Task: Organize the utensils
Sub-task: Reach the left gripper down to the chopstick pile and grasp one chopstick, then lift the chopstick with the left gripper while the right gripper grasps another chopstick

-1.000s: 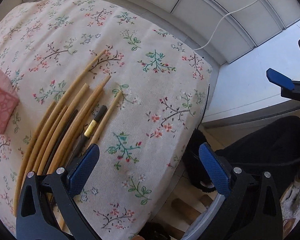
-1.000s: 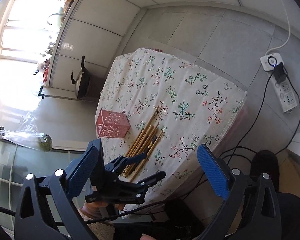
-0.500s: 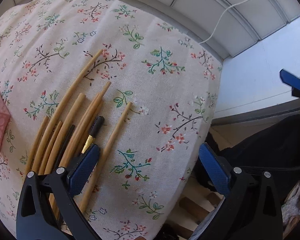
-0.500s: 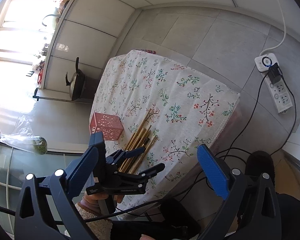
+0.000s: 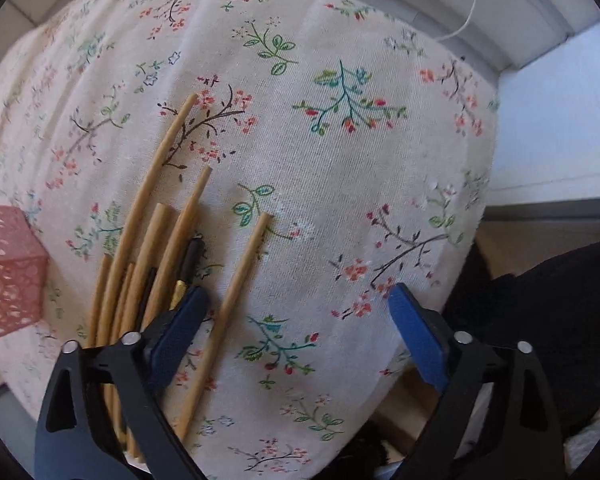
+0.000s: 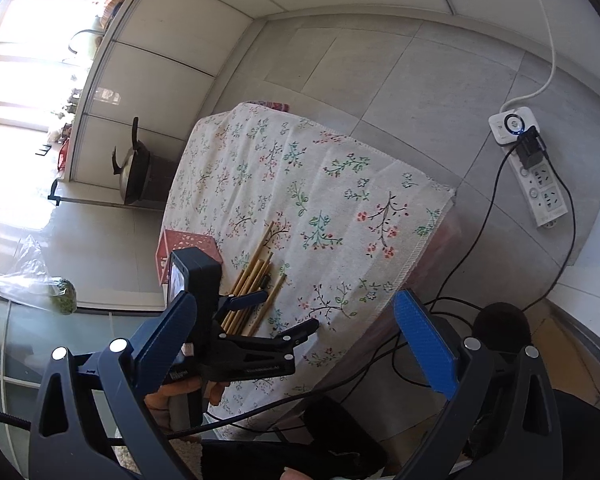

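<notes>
I've dropped my left gripper (image 5: 296,320) closer, jaws spread, straddling the lone bamboo chopstick (image 5: 236,300) beside the bundle (image 5: 148,256) on the floral cloth (image 5: 340,160); pick looks imminent. Right gripper (image 6: 296,336) hangs back, spread, empty.

I see tan chopsticks (image 5: 162,236) and one black with gold band (image 5: 186,270) by my left gripper's (image 5: 296,344) blue pads, pink perforated holder (image 5: 8,272) further left, cream floral cloth (image 5: 340,184) beneath.

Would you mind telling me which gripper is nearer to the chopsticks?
Left. The left gripper hangs open right over the chopsticks; the right gripper is open, well back off the table's edge.
</notes>
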A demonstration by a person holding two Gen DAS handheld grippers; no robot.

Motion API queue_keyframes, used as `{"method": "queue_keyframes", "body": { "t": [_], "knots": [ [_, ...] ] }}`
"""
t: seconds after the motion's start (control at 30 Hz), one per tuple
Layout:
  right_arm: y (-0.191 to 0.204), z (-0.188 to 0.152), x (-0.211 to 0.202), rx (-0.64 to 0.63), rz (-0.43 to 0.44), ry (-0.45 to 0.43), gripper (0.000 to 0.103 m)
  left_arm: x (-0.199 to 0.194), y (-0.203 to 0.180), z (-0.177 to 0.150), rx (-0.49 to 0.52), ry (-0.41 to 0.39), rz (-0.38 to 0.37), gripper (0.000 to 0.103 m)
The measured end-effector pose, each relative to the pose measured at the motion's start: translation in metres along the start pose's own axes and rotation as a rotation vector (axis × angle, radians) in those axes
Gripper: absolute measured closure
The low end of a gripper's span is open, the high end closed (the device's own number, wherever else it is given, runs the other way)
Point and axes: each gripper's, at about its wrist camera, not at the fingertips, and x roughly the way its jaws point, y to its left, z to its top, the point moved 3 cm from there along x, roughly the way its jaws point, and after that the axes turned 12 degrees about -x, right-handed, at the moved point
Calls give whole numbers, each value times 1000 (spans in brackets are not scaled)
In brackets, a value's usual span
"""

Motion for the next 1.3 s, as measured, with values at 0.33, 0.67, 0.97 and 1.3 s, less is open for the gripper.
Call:
{"method": "queue_keyframes", "body": {
  "t": [0.33,0.67,0.97,1.3],
  "knots": [
    [4,-3,7,3,20,21,7,-15,14,0,-86,-86,1,75],
    [10,-6,16,-9,-29,17,7,-31,38,-43,-180,-252,-74,98],
    [62,-21,83,-71,-17,183,13,-143,86,-122,-389,-596,-197,98],
    [77,-11,166,102,-3,268,67,-233,101,-176,-407,-900,-243,98]
  ]
}}
